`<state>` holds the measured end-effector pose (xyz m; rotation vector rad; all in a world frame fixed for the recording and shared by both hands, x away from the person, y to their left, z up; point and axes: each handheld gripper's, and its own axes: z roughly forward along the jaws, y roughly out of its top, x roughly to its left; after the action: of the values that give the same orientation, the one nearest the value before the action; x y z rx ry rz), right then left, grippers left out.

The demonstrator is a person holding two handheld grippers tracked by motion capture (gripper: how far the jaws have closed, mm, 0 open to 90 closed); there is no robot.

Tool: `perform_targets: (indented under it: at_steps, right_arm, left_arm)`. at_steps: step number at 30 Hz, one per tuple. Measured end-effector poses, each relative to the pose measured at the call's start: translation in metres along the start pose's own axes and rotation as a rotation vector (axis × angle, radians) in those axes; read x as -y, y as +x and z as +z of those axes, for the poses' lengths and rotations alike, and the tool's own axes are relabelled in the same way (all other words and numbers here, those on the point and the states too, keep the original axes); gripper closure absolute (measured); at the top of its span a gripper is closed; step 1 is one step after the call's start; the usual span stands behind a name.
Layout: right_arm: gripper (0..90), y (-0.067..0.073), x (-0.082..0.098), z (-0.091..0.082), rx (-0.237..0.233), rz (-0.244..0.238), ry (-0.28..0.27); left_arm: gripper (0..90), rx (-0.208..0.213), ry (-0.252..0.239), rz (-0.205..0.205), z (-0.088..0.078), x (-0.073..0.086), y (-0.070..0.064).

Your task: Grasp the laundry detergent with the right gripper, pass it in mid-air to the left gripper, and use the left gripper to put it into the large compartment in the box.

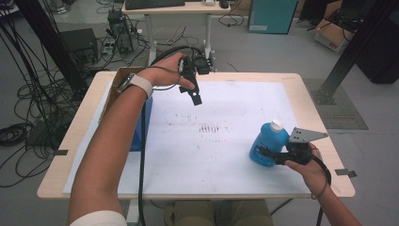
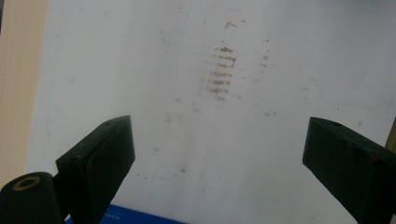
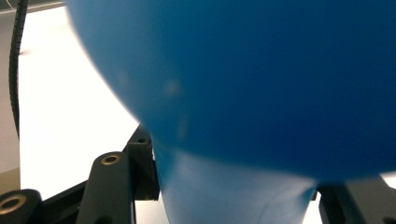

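Observation:
A blue bottle [image 1: 267,140] with a white cap [image 1: 276,125] stands at the front right of the white sheet. My right gripper [image 1: 262,153] is shut on its lower body from the right side. In the right gripper view the blue bottle [image 3: 261,84] sits pinched between the two black jaws. My left gripper [image 1: 194,96] hangs above the back left of the sheet, pointing down and toward the middle. Its jaws [image 2: 219,140] stand wide open with nothing between them, looking at bare white sheet.
A cardboard box [image 1: 117,84] and a blue container [image 1: 141,127] sit at the table's left edge, partly behind my left forearm. Brown smudges [image 1: 209,128] mark the middle of the white sheet [image 1: 226,160]. Cables and a desk [image 1: 179,9] lie beyond the table.

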<state>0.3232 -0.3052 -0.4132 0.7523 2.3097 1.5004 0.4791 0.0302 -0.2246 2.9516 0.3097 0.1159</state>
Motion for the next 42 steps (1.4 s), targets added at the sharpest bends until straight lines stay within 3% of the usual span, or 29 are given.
perform_targets:
  at_steps: [5,7,10,11,12,19,23,24,25,28,29,30,35,36,37,40,42]
  right_arm:
    - [42.6,0.0005,0.0,-0.0003,-0.001,0.007,0.004]
    - [42.6,-0.0001,-0.0001,0.0,-0.002,-0.001,0.002]
    - [42.6,0.0004,0.0,-0.0004,-0.003,0.008,0.005]
    - [42.6,-0.0001,0.0,0.0,-0.002,0.0,0.001]
    - [42.6,0.0003,0.0,-0.0003,-0.003,0.007,0.005]
    - [42.6,-0.0002,-0.0001,-0.0002,-0.004,0.0,0.003]
    - [42.6,-0.0002,-0.0001,-0.0001,-0.004,-0.001,0.003]
    - [42.6,-0.0002,-0.0001,-0.0001,-0.004,0.0,0.003]
    - [42.6,-0.0003,-0.0002,-0.0001,-0.004,0.0,0.004]
    - [42.6,-0.0003,-0.0002,-0.0001,-0.005,0.0,0.004]
    - [42.6,-0.0003,-0.0002,-0.0001,-0.005,0.0,0.005]
    - [42.6,-0.0003,-0.0002,-0.0001,-0.004,-0.001,0.005]
    - [42.6,-0.0003,-0.0003,-0.0001,-0.005,0.0,0.006]
    - [42.6,-0.0003,-0.0002,-0.0001,-0.004,-0.001,0.005]
    - [42.6,-0.0003,-0.0002,-0.0001,-0.004,-0.001,0.005]
    - [42.6,-0.0002,-0.0004,-0.0002,-0.006,0.001,0.008]
    - [42.6,-0.0001,-0.0005,-0.0002,-0.005,0.001,0.009]
  left_arm:
    - [9.6,-0.003,0.002,0.004,0.0003,0.0001,-0.0002]
    - [9.6,0.0,-0.019,-0.023,0.0014,0.0003,-0.0017]
    - [9.6,0.0,-0.004,-0.005,0.0003,0.0,-0.0005]
    - [9.6,0.002,-0.022,-0.027,0.0013,0.0001,-0.002]
    - [9.6,-0.002,0.0,0.004,-0.0001,-0.0002,-0.0002]
    - [9.6,-0.007,-0.003,0.006,0.0001,-0.0004,-0.0004]
    - [9.6,0.001,-0.02,-0.018,0.0011,0.0,-0.0011]
    - [9.6,-0.001,-0.007,-0.002,0.0003,-0.0003,-0.0001]
    - [9.6,-0.002,-0.021,-0.018,0.001,-0.0001,-0.0012]
    - [9.6,0.003,-0.003,-0.001,0.0002,-0.0001,0.0002]
    - [9.6,0.004,-0.028,-0.03,0.0017,0.0004,-0.0015]
    - [9.6,0.003,-0.003,-0.001,0.0001,0.0001,0.0003]
    - [9.6,-0.004,-0.006,0.001,-0.0002,0.0002,0.0]
    - [9.6,0.004,-0.029,-0.032,0.0012,0.0006,-0.0021]
    - [9.6,0.0,-0.008,-0.007,-0.0002,0.0004,-0.0006]
    - [9.6,-0.005,0.0,0.005,-0.0009,0.0004,-0.0001]
    - [9.6,-0.001,-0.009,-0.008,-0.0007,0.0007,-0.0005]
